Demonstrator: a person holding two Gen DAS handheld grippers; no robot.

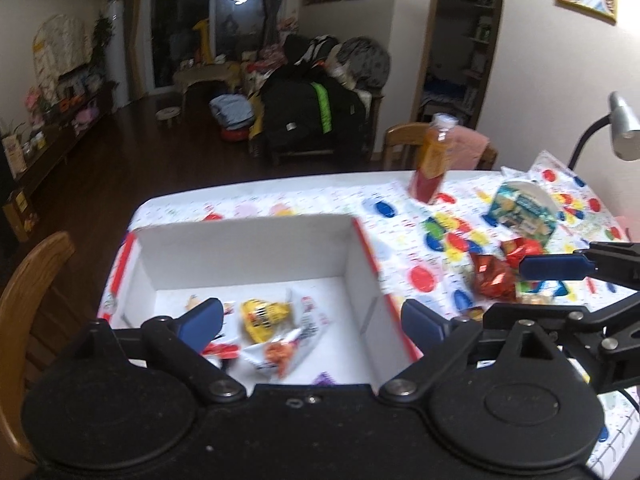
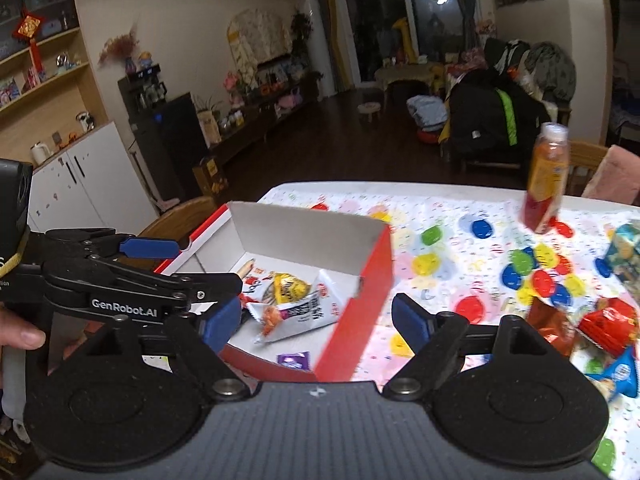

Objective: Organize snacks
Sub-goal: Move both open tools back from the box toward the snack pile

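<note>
Both grippers, left gripper (image 1: pixel 312 322) and right gripper (image 2: pixel 310 318), hung spread and empty; the yellow snack packet (image 1: pixel 264 314) lay in the box (image 1: pixel 248 240) between the left's fingers.

A matt white cardboard box (image 1: pixel 248 256) with glossy red outer walls holds shiny plastic snack packets (image 1: pixel 266 316). Beside the box, crinkled red foil wrappers (image 1: pixel 494 276) gleam on a smooth printed tablecloth (image 1: pixel 400 208). Behind the box stand a clear plastic bottle (image 1: pixel 432 160) and varnished wooden chairs (image 1: pixel 32 280). Black matt plastic grippers carry blue rubbery pads (image 2: pixel 412 320).
</note>
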